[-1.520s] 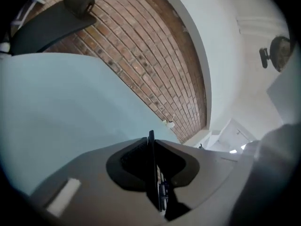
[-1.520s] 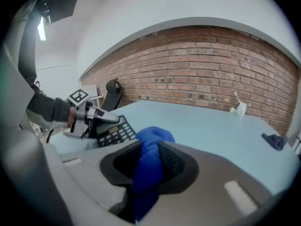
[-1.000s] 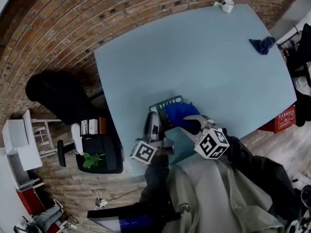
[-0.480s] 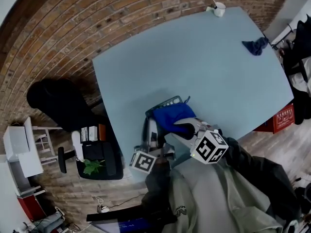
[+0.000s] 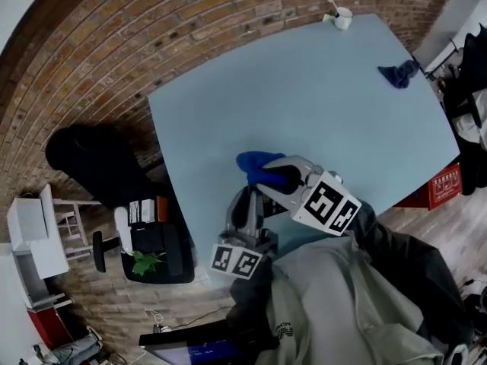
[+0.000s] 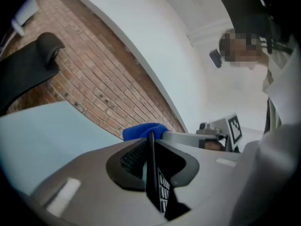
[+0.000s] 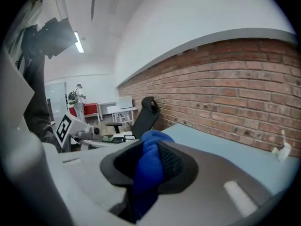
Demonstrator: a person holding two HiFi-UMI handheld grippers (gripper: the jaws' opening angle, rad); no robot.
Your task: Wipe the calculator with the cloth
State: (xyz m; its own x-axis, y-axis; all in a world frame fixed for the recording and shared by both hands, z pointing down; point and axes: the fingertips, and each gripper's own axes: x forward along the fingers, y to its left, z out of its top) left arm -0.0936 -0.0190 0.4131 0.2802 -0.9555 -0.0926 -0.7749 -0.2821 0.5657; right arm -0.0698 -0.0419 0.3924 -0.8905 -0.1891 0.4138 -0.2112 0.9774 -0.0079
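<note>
From the head view: holds both tools over the near edge of the pale blue table (image 5: 319, 105). Grips a bunched blue cloth (image 5: 259, 166) in the right gripper (image 5: 275, 177), just past the tip of the left gripper (image 5: 249, 198). Leaves a white mug (image 5: 342, 17) and a second, darker cloth (image 5: 397, 73) at the table's far side, well apart from both tools. Shows a black chair (image 5: 84, 154) beside the table, against the brick wall (image 5: 152, 36).

From the left gripper view: pinches the calculator (image 6: 159, 185) edge-on, jaws drawn narrow onto its thin body (key rows just visible on its right face). Places the blue cloth at the calculator's far end, seemingly touching it, with the right gripper's grey body reaching in from the right.

From the right gripper view: clamps the blue cloth between the pads, jaws partly apart around the thick fold, cloth filling the gap and hanging below it. Looks across the table toward the brick wall and the chair back, with the left gripper's marker cube (image 7: 63, 124) at the left.
</note>
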